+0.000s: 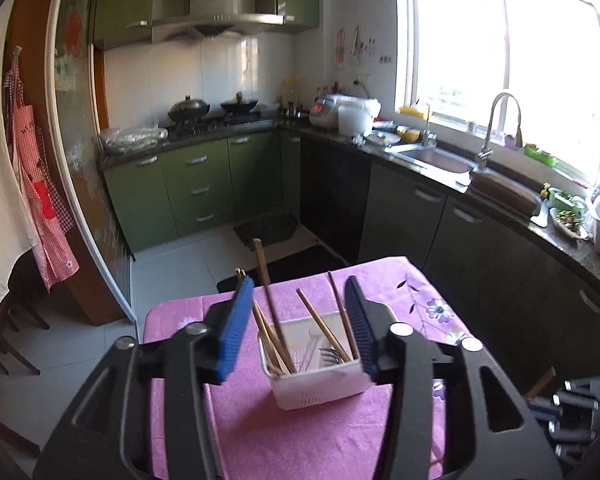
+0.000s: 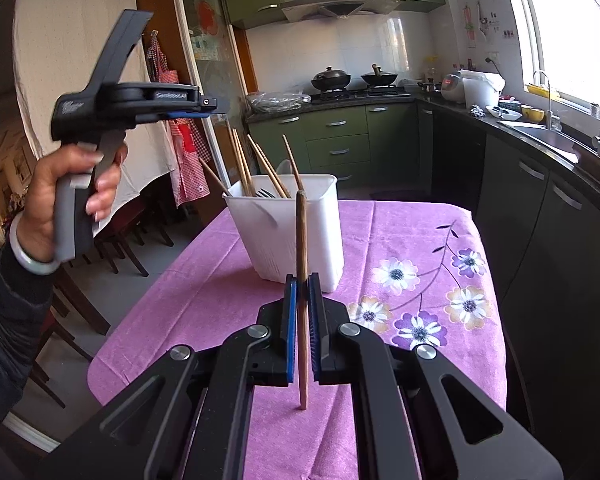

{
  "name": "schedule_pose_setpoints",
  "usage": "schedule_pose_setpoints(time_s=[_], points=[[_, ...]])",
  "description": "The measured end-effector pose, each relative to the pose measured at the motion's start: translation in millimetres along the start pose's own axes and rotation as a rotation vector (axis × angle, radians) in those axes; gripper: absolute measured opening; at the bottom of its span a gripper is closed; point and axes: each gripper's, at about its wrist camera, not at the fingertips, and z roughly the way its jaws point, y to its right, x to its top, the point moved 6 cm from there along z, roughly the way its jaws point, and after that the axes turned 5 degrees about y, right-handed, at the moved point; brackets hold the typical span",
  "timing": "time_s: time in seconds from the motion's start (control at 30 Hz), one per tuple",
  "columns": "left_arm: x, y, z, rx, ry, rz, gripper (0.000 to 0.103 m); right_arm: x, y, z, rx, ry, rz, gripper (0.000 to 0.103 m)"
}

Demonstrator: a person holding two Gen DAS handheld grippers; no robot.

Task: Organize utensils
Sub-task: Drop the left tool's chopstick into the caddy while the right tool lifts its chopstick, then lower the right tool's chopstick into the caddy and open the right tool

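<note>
left gripper (image 1: 300, 320): we hold its jaws apart over the white holder (image 1: 320, 388), gripping nothing; holder: on the pink tablecloth (image 2: 204, 280), chopsticks and fork inside; right gripper (image 2: 302, 312): we pinch one upright chopstick (image 2: 301, 240)

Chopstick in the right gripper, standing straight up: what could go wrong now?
1. The right gripper pinches the chopstick partway along; it might swing or slip on the way.
2. The white holder already has chopsticks leaning every way, so the new one could catch on them.
3. The holder looks light; a bump might tip it on the purple cloth.
</note>
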Motion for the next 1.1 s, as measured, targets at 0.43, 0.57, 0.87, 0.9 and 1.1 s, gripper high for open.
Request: schedule_pose_setpoints(time_s=[0.43, 0.57, 0.87, 0.9, 1.1], points=[[-100, -7, -95, 0.074, 0.119, -0.030, 0.091, 134, -9, -17, 0.096, 0.209, 0.021, 0.006], [-124, -12, -103, 0.118, 0.105, -0.039, 0.091, 174, -5, -7, 0.070, 0.277, 0.047, 0.006], [-152, -36, -104, 0.140, 0.060, -0.123, 0.092, 174, 12, 81, -0.046, 0.156, 0.035, 0.007], [-154, -39, -103, 0.137, 0.052, -0.137, 0.092, 166, 13, 92, -0.045, 0.130, 0.040, 0.007], [-159, -42, -99, 0.136, 0.038, -0.154, 0.092, 132, 14, 128, -0.045, 0.039, 0.032, 0.007]])
